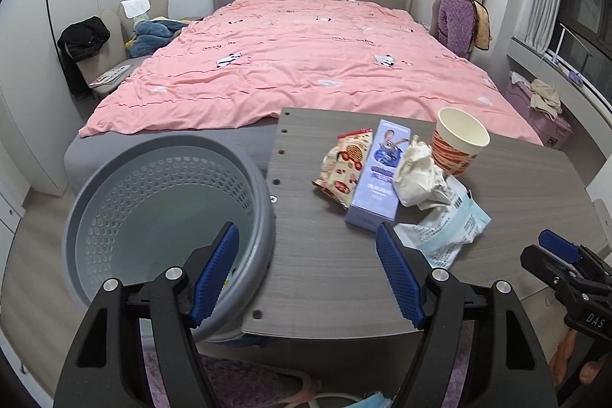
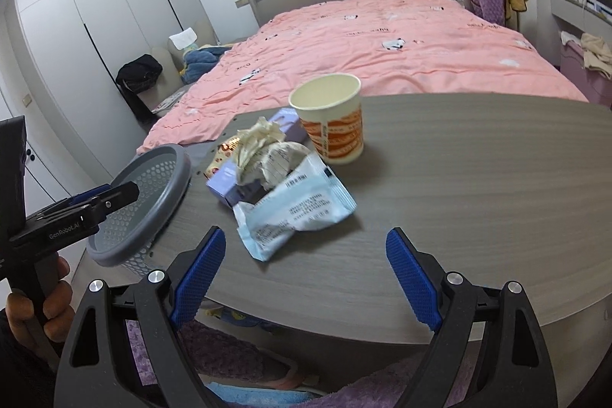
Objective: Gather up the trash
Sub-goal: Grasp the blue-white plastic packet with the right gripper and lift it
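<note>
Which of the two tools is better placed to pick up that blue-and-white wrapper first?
Probably the right tool: it is open and the blue-and-white wrapper lies just ahead of its fingers. The left tool, also open, straddles the gap between basket and table.

"GenRobot.AI" is printed on the left gripper [image 2: 114,195], "DAS" on the right gripper [image 1: 556,247]; packaging print is illegible.

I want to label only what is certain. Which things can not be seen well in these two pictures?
- Basket bottom: left wrist view, hidden behind the left gripper.
- Purple box: right wrist view, mostly covered by crumpled paper and white-blue wrapper.
- Wrapper print: too small to read in both views.
- Floor under table: hidden by the tabletop.
</note>
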`<state>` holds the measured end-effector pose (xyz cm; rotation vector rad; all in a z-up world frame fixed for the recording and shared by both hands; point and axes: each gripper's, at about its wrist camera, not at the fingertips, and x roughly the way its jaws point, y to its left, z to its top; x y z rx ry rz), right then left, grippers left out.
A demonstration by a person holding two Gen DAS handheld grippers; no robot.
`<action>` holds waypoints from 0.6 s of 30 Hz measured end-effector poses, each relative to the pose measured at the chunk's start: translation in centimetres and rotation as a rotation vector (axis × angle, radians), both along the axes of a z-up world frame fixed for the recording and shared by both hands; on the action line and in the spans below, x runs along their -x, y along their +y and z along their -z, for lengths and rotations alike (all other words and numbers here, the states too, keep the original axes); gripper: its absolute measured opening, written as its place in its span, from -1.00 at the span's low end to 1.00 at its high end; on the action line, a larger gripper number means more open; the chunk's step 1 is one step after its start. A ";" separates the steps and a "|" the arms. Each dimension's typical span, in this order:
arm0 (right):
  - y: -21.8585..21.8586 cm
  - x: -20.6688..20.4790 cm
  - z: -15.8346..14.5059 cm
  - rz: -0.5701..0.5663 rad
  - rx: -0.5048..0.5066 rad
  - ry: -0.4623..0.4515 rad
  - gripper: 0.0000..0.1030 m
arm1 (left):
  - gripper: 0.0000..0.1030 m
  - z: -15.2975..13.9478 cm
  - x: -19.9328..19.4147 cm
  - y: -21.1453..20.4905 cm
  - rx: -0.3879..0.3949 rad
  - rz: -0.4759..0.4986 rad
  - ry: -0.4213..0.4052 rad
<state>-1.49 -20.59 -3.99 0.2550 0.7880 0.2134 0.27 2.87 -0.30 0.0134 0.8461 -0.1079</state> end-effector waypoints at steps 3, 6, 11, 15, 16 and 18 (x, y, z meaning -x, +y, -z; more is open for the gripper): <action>-0.2 -0.2 0.6 -0.009 -0.013 0.007 0.63 | 0.38 0.3 0.0 -0.6 -0.010 0.003 0.010; 0.0 -0.7 1.0 -0.016 -0.026 0.011 0.63 | 0.38 0.4 0.0 -0.8 -0.022 0.000 0.010; 0.6 -1.5 1.4 -0.022 -0.026 0.019 0.63 | 0.38 0.8 -0.3 -0.7 -0.024 -0.016 0.016; 1.1 -2.1 1.6 -0.007 -0.031 0.035 0.63 | 0.38 1.1 -0.7 -0.4 -0.018 -0.031 0.024; 1.3 -2.2 1.6 -0.002 -0.029 0.036 0.63 | 0.38 1.1 -0.7 -0.3 -0.017 -0.033 0.025; 1.8 -2.6 1.6 0.016 -0.007 0.042 0.63 | 0.38 1.3 -0.7 -0.2 -0.017 -0.036 0.026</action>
